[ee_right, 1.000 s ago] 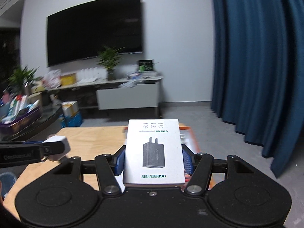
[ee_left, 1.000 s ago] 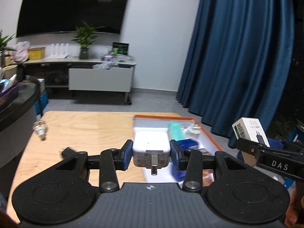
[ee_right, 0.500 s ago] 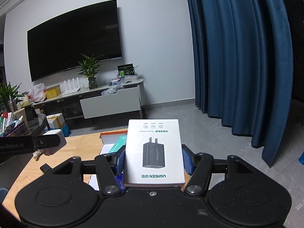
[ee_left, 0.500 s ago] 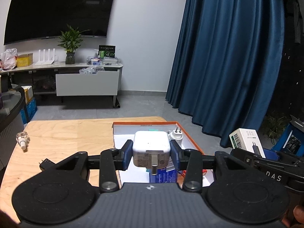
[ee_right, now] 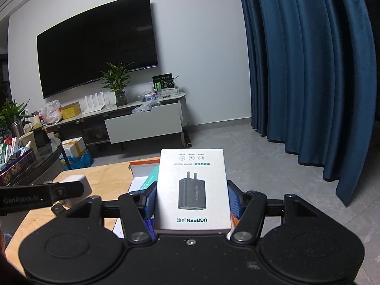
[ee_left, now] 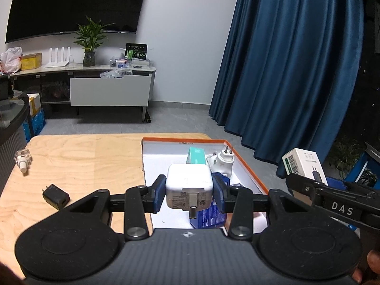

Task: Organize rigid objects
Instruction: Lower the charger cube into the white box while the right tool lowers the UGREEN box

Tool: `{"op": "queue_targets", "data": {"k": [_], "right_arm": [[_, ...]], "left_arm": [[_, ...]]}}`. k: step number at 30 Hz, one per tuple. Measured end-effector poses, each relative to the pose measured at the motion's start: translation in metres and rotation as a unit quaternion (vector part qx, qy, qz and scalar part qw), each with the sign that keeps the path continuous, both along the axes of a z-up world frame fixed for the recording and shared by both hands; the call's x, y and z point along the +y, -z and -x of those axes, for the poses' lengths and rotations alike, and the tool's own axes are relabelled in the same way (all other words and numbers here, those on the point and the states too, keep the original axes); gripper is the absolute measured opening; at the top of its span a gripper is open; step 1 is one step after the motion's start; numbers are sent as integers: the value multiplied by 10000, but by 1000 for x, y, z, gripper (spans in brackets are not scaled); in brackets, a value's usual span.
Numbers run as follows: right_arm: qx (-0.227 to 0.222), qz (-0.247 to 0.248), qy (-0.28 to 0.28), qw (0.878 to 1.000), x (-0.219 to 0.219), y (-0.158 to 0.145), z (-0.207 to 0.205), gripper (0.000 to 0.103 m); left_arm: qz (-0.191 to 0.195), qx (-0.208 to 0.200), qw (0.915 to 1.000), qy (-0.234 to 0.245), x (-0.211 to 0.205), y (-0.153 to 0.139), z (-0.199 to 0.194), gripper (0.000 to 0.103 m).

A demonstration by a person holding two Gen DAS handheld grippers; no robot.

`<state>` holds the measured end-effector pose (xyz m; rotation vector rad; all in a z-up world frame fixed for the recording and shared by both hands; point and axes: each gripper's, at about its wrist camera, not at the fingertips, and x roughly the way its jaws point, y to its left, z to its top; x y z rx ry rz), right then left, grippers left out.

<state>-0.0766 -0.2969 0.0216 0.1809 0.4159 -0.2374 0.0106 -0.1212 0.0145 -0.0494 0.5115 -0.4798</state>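
Observation:
My left gripper point(ee_left: 189, 193) is shut on a white charger cube point(ee_left: 188, 186), its plug prong pointing back at the camera, held above the near part of an orange-rimmed white tray point(ee_left: 247, 163). Inside the tray lie a teal box point(ee_left: 196, 155), a white plug adapter point(ee_left: 223, 163) and a blue box point(ee_left: 211, 217). My right gripper point(ee_right: 192, 201) is shut on a white UGREEN power adapter box point(ee_right: 192, 187), held over the tray's right side; the same box point(ee_left: 302, 163) shows at the right of the left wrist view.
On the wooden table point(ee_left: 78, 156) left of the tray lie a black charger point(ee_left: 55, 196) and a small clear bottle point(ee_left: 22, 160). A dark rounded counter point(ee_left: 11, 116) stands at the far left. Blue curtains point(ee_left: 289, 71) hang to the right, beyond the table.
Both grippers have drifted slightly toward the tray with their objects still held. In both views the scene has shifted and the tray's contents show more fully.

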Motion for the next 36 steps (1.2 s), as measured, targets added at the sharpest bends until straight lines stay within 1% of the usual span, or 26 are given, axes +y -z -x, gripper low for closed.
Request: {"op": "queue_targets", "data": {"k": [11,25,36], "right_arm": [[34,45,5,10000,-2,0,5,70],[62,35,-52,10000,3,0,2,70],[56,43,-107,9999,0,-3,3,70]], "left_arm": [[105,25,9999,-43,2,0,4,42],[126,30,9999,-72,4,1,5,42],[107,18,9999,-59,2,0,7,42]]}}
